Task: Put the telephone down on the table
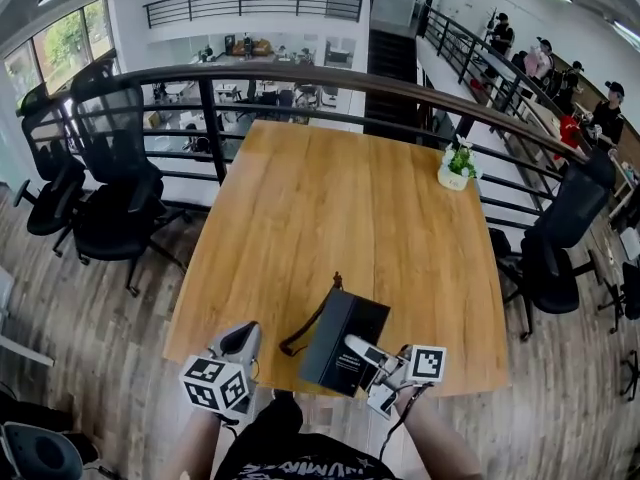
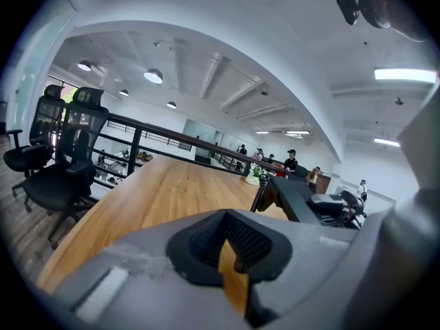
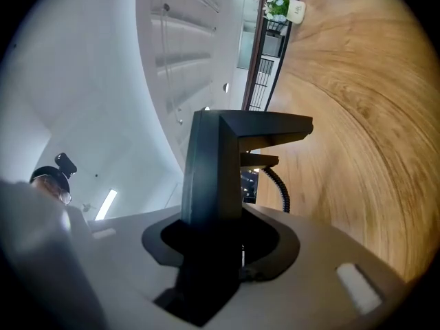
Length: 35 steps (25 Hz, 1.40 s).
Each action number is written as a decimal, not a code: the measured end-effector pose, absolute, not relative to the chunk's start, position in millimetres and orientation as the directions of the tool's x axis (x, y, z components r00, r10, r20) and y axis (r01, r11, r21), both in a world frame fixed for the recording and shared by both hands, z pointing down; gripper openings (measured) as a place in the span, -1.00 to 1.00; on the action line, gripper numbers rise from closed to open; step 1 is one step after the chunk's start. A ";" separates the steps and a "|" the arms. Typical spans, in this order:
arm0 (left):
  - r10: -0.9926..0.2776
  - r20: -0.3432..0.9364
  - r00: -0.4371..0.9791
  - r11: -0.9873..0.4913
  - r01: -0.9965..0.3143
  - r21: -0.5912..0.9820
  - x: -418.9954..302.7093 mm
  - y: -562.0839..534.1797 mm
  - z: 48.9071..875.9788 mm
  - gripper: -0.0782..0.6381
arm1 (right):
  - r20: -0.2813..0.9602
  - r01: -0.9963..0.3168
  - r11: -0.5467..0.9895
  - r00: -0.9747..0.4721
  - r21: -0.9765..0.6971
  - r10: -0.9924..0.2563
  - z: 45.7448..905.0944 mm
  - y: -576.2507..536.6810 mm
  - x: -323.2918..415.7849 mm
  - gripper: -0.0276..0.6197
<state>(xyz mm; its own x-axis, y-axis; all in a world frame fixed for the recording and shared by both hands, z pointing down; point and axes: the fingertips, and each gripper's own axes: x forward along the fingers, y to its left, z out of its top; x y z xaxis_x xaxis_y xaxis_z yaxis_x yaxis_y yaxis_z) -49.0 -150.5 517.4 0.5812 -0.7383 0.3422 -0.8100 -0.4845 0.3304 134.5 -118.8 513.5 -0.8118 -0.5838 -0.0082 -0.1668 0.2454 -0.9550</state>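
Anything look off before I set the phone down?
Only the telephone: the right gripper holds it tilted at the table's near edge, with its cord trailing loose. The potted plant stands upright; nothing spilled or damaged.

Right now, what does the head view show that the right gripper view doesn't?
Only the head view: the black mesh office chairs, the left gripper and people behind the dark metal railing. Only the right gripper view: the right gripper's black inner pads pressing the black box-shaped telephone's edge. Both: that telephone, the brown wooden table and the small green plant in its white pot.
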 end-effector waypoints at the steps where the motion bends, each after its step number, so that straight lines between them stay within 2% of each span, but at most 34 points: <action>1: -0.742 0.338 0.579 -0.483 -0.811 0.330 -53.5 -165.7 516.5 -0.78 | -0.008 -0.170 0.251 -0.813 -0.953 -0.582 512.8 -134.0 131.5 -0.41; 17: -0.736 0.326 0.593 -0.509 -0.803 0.310 -100.9 -372.8 496.6 -0.78 | 0.030 -0.218 0.293 -0.845 -0.931 -0.533 503.3 -347.7 70.7 -0.42; 30: -0.738 0.315 0.596 -0.529 -0.802 0.279 -104.9 -508.8 512.7 -0.78 | 0.138 -0.319 0.310 -0.862 -0.896 -0.488 530.7 -517.9 55.2 -0.42; 35: -0.742 0.326 0.586 -0.518 -0.809 0.277 -94.8 -555.7 528.6 -0.77 | 0.123 -0.308 0.359 -0.882 -0.881 -0.456 538.2 -583.6 50.0 -0.42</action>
